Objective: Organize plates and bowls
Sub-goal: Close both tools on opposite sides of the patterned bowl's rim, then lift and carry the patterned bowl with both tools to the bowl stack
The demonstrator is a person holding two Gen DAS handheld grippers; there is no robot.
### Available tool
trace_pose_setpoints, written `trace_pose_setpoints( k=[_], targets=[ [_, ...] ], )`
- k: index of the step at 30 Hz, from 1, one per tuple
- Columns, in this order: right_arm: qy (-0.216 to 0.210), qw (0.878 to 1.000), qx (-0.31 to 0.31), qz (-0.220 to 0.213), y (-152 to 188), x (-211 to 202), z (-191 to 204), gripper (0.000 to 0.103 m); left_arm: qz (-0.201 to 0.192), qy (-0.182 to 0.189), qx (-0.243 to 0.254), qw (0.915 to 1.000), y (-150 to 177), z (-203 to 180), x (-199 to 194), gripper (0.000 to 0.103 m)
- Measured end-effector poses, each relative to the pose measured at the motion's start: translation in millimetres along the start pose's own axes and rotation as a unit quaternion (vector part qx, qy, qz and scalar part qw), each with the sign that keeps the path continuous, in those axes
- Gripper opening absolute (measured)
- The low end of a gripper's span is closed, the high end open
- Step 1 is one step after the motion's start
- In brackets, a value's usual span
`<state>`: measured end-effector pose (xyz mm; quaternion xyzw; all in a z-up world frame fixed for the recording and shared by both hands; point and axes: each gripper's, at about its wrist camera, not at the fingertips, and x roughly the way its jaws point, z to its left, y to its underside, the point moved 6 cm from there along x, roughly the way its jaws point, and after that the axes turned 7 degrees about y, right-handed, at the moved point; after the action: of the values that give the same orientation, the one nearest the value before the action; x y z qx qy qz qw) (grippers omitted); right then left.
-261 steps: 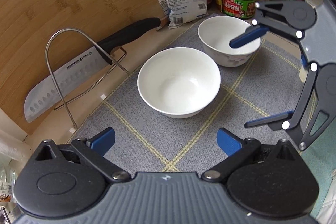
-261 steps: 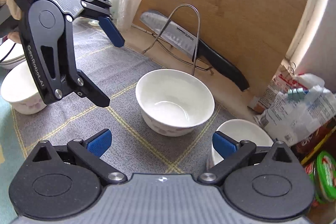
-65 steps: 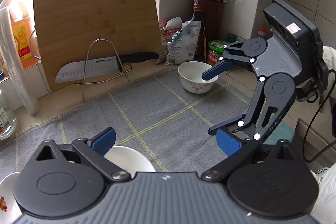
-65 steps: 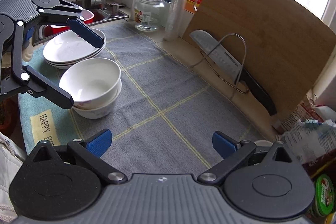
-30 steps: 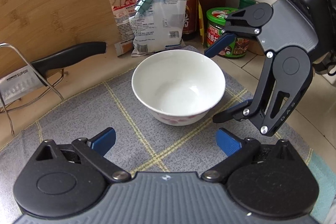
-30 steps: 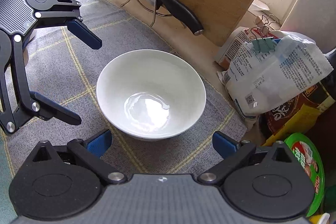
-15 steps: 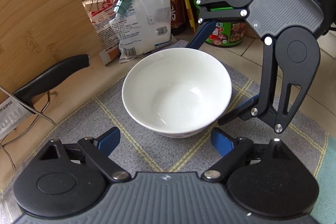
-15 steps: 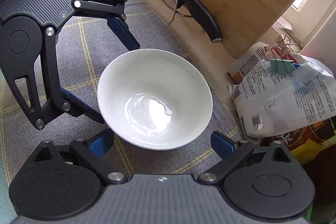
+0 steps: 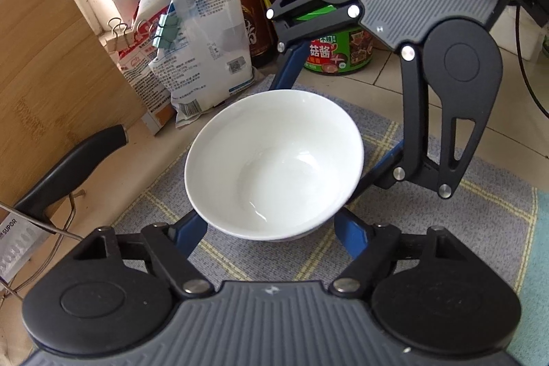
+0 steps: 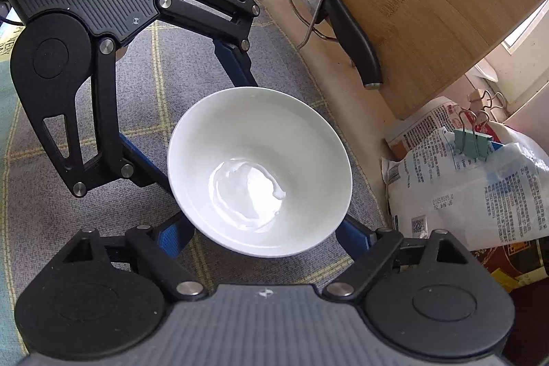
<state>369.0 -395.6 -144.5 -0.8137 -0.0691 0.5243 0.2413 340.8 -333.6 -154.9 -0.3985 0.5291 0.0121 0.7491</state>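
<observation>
Both grippers (image 9: 271, 230) (image 10: 266, 237) closing around white bowl (image 9: 274, 163); knife (image 9: 20, 228) blade reads SUPOR.

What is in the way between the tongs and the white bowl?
Nothing visible. The white bowl sits on the grey mat with both pairs of tongs around it, the left tongs and the right tongs, their jaws closing with the bowl between them. The bags and knife sit off to the side.
</observation>
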Motion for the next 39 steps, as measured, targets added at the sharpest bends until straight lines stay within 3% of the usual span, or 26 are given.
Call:
trace_pose_setpoints(
  k=[16,28,39],
  targets=[
    [0.004,1.000,-0.010,-0.005,-4,-16,9,0.091,0.002,0.006,-0.001,1.0000,1,-6,-12,0.079],
    [0.000,0.999,-0.030,-0.026,-20,-59,44,0.090,0.003,-0.004,-0.023,0.9997,9,-33,-62,0.079],
    [-0.007,0.999,-0.027,-0.038,-55,-95,97,0.090,0.009,-0.003,-0.033,0.9994,40,-46,-113,0.079]
  ],
)
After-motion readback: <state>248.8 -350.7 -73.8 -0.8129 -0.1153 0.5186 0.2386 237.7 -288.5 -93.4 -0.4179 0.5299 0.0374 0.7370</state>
